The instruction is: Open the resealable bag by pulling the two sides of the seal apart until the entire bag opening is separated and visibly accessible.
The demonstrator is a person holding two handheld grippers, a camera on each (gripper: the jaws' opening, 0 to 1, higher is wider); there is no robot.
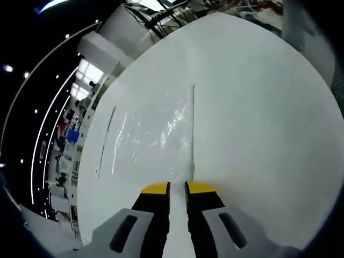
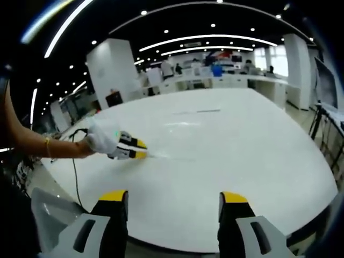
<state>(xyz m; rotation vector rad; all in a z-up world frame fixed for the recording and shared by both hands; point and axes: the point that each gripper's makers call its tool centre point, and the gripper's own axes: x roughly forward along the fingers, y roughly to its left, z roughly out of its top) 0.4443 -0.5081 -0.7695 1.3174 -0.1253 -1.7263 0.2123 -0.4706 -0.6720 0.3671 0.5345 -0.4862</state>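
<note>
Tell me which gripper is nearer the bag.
Left. The left gripper has its tips at the bag's edge on the table, jaws nearly together. The right gripper is open and held back near the table's edge, well away from the bag.

A broad white table (image 1: 258,118) with a curved edge carries a clear bag (image 1: 153,131) lying flat on it, its surface glinting; in the right gripper view the bag (image 2: 185,126) is barely visible, its dark strip seemingly at the far end
</note>
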